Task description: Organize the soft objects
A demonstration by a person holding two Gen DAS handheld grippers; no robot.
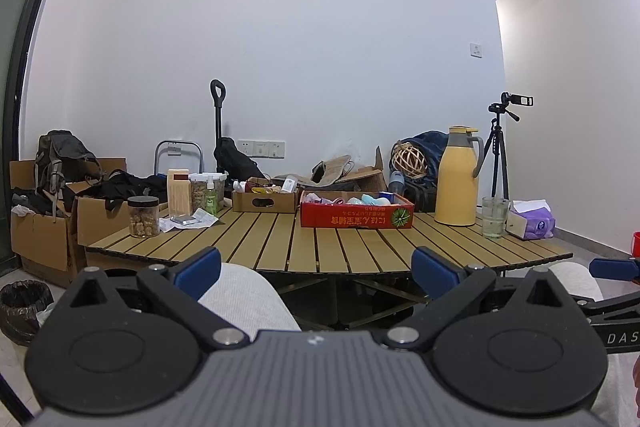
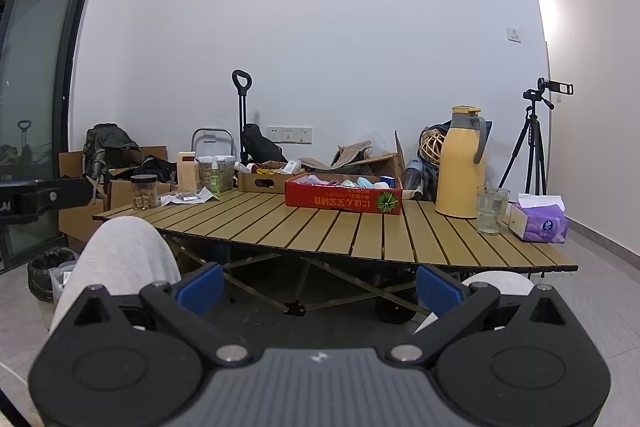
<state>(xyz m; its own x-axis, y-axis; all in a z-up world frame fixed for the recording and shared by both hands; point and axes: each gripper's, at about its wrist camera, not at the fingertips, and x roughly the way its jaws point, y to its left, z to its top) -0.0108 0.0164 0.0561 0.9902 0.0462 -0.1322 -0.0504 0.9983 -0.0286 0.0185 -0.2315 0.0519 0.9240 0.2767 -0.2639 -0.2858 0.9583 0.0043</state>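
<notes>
A red cardboard box (image 1: 356, 215) (image 2: 343, 197) stands at the middle back of the slatted wooden table (image 1: 320, 243) (image 2: 360, 231). Inside it lie several soft items in pink, white and light blue (image 1: 360, 200) (image 2: 352, 182). My left gripper (image 1: 316, 269) is open, low before the table's near edge, with nothing between its blue pads. My right gripper (image 2: 320, 291) is also open and empty, held below table height. Both are well short of the box. In the left wrist view the right gripper's blue tip (image 1: 612, 269) shows at the right edge.
On the table: a brown cardboard box (image 1: 265, 201) of small items, jars and bottles at left (image 1: 143, 217), a yellow thermos (image 1: 457, 175), a glass (image 1: 495, 217), a purple tissue pack (image 1: 532, 221). A person's knees in grey trousers (image 1: 248, 295) (image 2: 116, 259) are below. A tripod (image 2: 532, 143), cardboard boxes and bags line the wall.
</notes>
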